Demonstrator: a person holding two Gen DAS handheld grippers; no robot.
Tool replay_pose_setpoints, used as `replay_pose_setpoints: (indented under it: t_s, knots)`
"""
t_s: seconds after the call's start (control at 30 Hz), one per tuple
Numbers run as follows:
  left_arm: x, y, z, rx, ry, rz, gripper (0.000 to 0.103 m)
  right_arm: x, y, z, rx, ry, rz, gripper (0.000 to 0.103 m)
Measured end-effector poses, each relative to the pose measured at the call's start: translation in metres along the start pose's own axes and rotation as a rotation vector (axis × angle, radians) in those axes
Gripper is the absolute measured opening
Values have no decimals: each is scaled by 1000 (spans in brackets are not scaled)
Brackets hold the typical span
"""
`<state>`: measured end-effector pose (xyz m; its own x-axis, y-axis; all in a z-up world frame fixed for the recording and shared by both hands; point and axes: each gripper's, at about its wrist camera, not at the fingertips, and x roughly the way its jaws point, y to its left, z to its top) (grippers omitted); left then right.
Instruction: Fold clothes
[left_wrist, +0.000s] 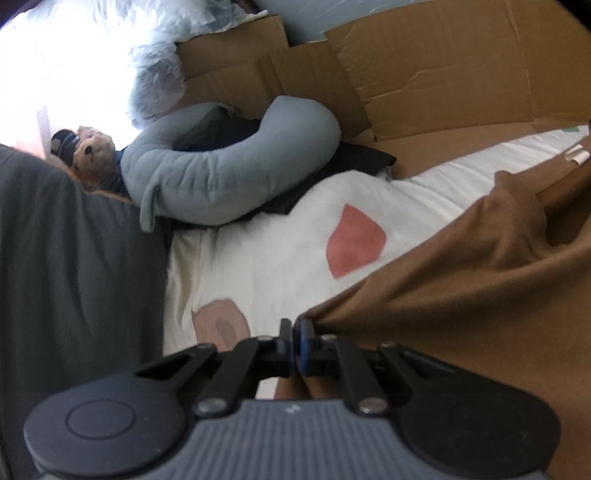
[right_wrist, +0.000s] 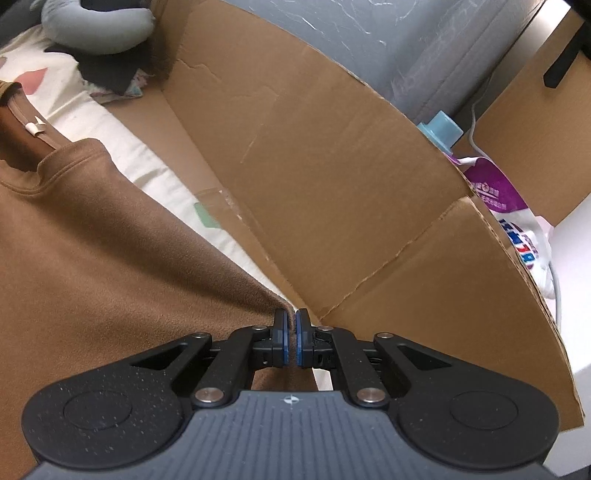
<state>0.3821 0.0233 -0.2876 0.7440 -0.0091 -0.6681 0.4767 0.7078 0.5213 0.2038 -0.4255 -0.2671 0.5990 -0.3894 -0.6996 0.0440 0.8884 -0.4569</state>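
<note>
Your left gripper (left_wrist: 294, 334) pinches one corner of the brown sweatshirt (left_wrist: 461, 295), which is stretched over the white bedsheet (left_wrist: 280, 236); your right gripper (right_wrist: 291, 338) pinches another edge beside the cardboard (right_wrist: 332, 184). The fleece looks soft, limp and sagging, so hold it by hems and corners.

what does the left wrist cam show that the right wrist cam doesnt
Only the left wrist view shows the teddy bear, the dark grey fabric at the left edge, and the left gripper shut on a corner of the brown sweatshirt.

Only the right wrist view shows the detergent pouch with its blue cap behind the cardboard, the sweatshirt's collar and white tag, and the right gripper closed at the sweatshirt's edge.

Both show the brown sweatshirt, the white patterned sheet, the grey curved pillow and the cardboard wall.
</note>
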Motion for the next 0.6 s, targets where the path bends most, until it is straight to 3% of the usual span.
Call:
replay_pose_setpoints:
  t_s: [0.4, 0.6]
  knots:
    - [47, 0, 36, 2, -3, -1, 3, 51, -9, 19, 13, 17, -20, 2]
    - [79, -9, 39, 13, 7, -22, 4, 66, -14, 17, 62, 37, 49, 2]
